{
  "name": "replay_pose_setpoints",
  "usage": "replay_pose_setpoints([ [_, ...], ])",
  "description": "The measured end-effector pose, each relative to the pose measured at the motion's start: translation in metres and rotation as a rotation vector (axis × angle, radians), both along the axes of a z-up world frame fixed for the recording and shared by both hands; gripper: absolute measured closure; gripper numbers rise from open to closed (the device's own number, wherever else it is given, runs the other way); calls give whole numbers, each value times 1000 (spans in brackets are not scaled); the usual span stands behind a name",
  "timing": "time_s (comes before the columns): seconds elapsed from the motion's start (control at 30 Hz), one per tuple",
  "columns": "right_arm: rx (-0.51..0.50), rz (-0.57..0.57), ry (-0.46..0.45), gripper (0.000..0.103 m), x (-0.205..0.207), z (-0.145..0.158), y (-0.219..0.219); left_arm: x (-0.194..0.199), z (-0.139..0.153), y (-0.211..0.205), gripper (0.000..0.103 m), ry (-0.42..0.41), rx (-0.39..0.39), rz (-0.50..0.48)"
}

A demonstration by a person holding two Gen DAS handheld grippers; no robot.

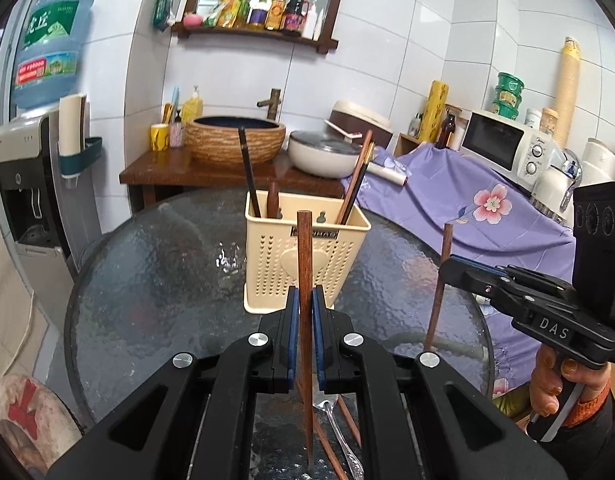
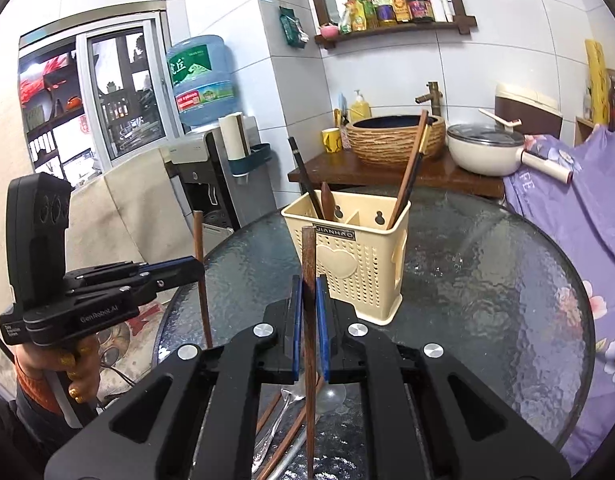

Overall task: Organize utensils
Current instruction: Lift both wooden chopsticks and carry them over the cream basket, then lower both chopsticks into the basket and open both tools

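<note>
A cream perforated utensil holder stands upright on the round glass table, with several chopsticks and a wooden handle in it. My left gripper is shut on an upright brown chopstick, short of the holder. My right gripper is likewise shut on a second upright brown chopstick. Beneath the grippers, a metal spoon and loose brown chopsticks lie on the glass.
Behind the table a wooden counter carries a woven basin and a white lidded pot. A purple floral cloth covers the right side under a microwave. A water dispenser stands left.
</note>
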State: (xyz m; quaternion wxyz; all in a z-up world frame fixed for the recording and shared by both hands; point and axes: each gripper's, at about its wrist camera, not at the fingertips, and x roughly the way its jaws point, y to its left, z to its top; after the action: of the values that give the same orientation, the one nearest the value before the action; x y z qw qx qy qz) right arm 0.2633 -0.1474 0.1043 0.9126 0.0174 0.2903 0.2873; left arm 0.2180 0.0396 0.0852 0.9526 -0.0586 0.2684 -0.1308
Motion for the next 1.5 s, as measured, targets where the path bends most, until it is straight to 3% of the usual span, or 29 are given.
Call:
replay_pose_setpoints([
  [0.67, -6, 28, -53, 95, -2, 31, 5, 1, 25, 1, 96, -53, 8, -3],
  [0.83, 18, 37, -78, 95, 11, 58, 6, 15, 55, 5, 96, -95, 5, -2],
  [1.03, 42, 38, -136, 95, 40, 108, 15, 44, 115, 4, 96, -183, 10, 27],
  [1.2, 35, -25, -213, 95, 74, 151, 24, 79, 156, -3, 96, -232, 13, 74],
  [1.37, 24, -83, -253, 95, 103, 162, 28, 114, 156, -8, 96, -209, 19, 107],
  [1.5, 7, -127, -256, 95, 124, 139, 27, 135, 131, -8, 96, -161, 20, 127],
])
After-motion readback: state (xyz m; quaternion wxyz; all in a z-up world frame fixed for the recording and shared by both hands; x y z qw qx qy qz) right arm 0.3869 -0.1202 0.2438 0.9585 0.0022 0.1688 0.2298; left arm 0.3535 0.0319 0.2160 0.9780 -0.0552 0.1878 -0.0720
